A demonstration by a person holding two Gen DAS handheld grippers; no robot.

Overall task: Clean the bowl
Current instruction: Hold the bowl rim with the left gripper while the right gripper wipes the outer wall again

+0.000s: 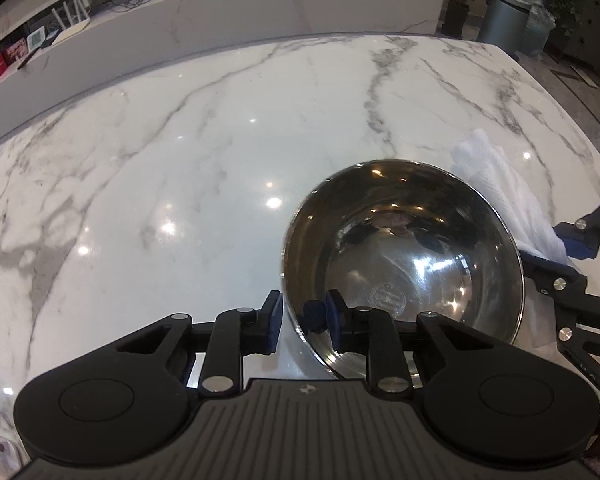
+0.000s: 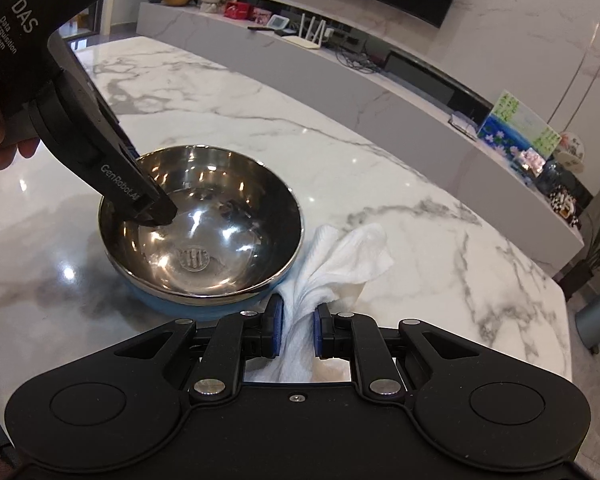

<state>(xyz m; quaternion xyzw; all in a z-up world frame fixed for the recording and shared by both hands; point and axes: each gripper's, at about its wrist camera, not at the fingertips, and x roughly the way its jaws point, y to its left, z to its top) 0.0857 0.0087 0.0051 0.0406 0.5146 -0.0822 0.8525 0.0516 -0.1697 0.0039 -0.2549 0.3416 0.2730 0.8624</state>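
Bowl (image 2: 200, 232) rim between left tool (image 1: 305, 322) fingers.

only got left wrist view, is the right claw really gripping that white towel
Observer: Yes. The right claw is shut on the crumpled white paper towel, which is bunched between its pads.
Operator: is the towel in the bowl yet
Observer: No. Its free end fans out over the white marble table, just outside the rim of the shiny steel bowl.
Operator: bowl steel all over?
Observer: No. Below the rim it has a blue outer shell.
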